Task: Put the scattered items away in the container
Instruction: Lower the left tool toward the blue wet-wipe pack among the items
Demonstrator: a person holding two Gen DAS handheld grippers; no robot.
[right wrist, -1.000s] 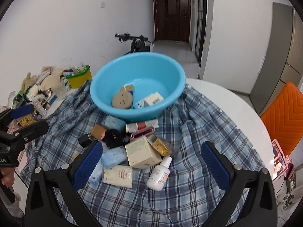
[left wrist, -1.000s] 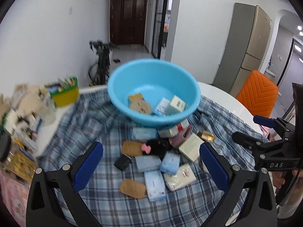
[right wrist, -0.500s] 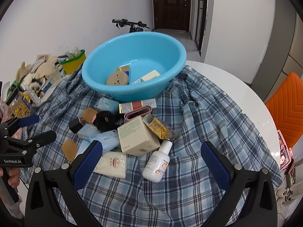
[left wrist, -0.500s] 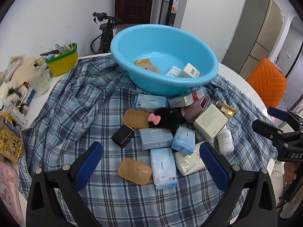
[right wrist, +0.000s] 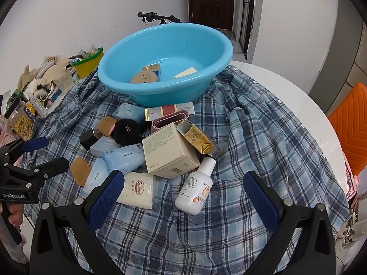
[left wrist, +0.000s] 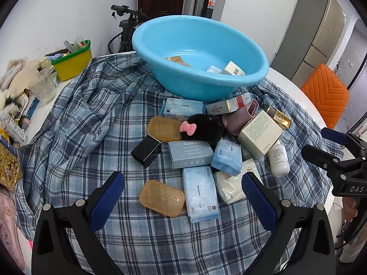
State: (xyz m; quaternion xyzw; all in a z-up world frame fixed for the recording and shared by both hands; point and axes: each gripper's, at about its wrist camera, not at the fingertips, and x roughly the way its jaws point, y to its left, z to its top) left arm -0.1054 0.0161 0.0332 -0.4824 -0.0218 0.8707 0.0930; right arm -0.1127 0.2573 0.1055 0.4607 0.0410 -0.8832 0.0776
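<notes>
A blue basin stands on a plaid cloth and holds a few small boxes and a round tan disc. In front of it lies a heap of items: amber soap bars, blue tissue packs, a black pouf with a pink bow, a cream box, a white bottle, a gold packet. My left gripper hovers open over the near soap bar and tissue pack. Open as well, my right gripper hangs above the white bottle.
A yellow-green bin and clutter sit at the table's left edge. An orange chair stands to the right, a scooter behind the basin. The cloth right of the heap lies bare.
Both grippers have dropped lower and closer to the heap in front of the basin; the items now fill more of each view. Nothing has been picked up.
</notes>
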